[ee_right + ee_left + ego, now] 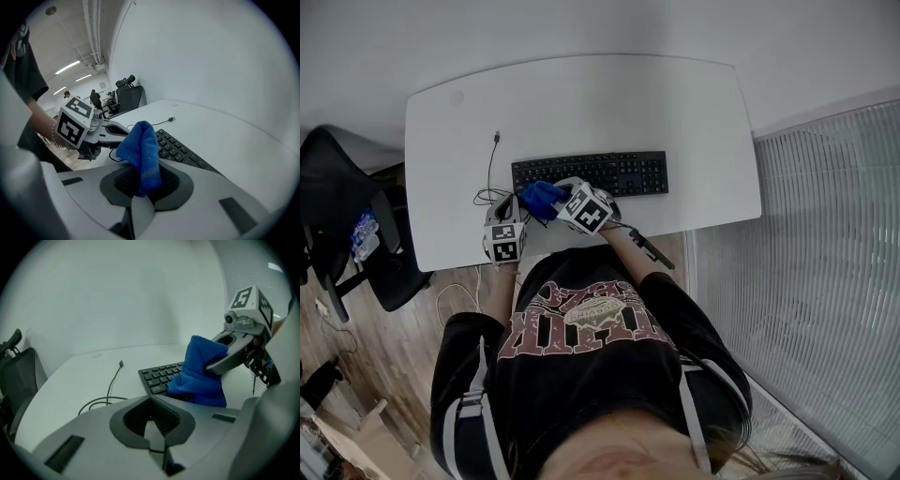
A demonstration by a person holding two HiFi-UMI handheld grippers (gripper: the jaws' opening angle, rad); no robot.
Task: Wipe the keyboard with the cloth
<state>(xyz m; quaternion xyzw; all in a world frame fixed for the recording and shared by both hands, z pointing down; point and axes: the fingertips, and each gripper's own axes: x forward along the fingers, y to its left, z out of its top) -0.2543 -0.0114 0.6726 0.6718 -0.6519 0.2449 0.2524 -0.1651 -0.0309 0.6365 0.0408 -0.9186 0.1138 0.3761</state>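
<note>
Your right hand-held gripper (140, 187) pinches the cloth (140, 147) over the left end of the keyboard (614, 172) on the desk (675, 103) — soft, limp, likely best gripped at its bunched middle — left hand-held gripper (152, 425) closed, empty.

Blue cloth (140, 151): soft, fuzzy terry nap. Keyboard (600, 172): matt black plastic. Table (581, 103): smooth white with a dull satin finish. Left gripper (153, 442) and right gripper (139, 190): matt grey plastic shells, dark ribbed pads (123, 183). Floor (394, 356): brown wood-grain planks.
</note>
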